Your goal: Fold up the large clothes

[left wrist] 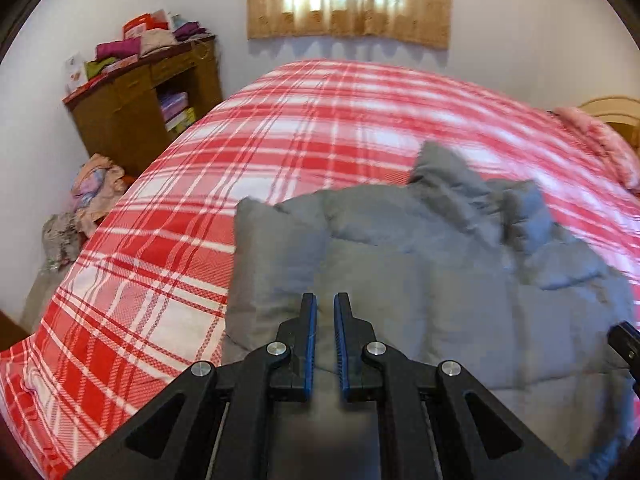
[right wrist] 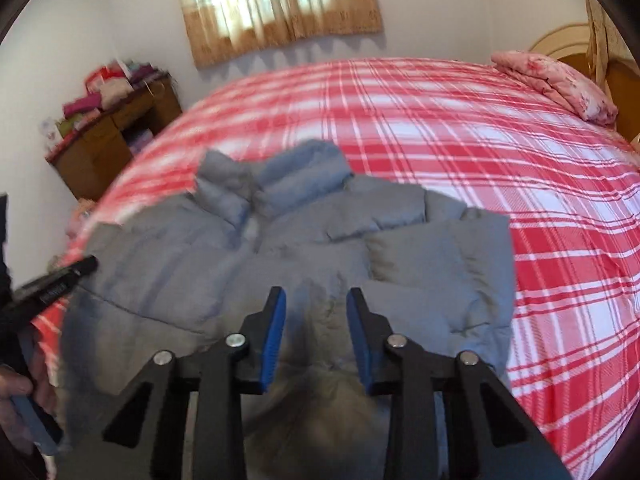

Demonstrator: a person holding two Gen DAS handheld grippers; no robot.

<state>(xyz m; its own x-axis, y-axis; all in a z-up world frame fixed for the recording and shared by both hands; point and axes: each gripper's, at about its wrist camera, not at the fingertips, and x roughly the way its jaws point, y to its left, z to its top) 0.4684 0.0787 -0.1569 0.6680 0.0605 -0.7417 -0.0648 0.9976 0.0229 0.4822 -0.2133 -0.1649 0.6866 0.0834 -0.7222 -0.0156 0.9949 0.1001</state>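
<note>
Now grey padded jacket [right wrist: 304, 248] lying on plaid bedspread [right wrist: 480, 152].

1. The left wrist camera sits just behind the left gripper [left wrist: 325, 300] and looks down along it, close above the near left part of the grey padded jacket [left wrist: 400, 280].
2. The right wrist camera looks the same way from behind the right gripper [right wrist: 316, 296], close above the jacket's near right part.
3. Both views share the jacket, the red plaid bed [left wrist: 200, 184], the curtained window [left wrist: 348, 0] and the wooden cabinet [left wrist: 120, 112] beyond the claws.
</note>
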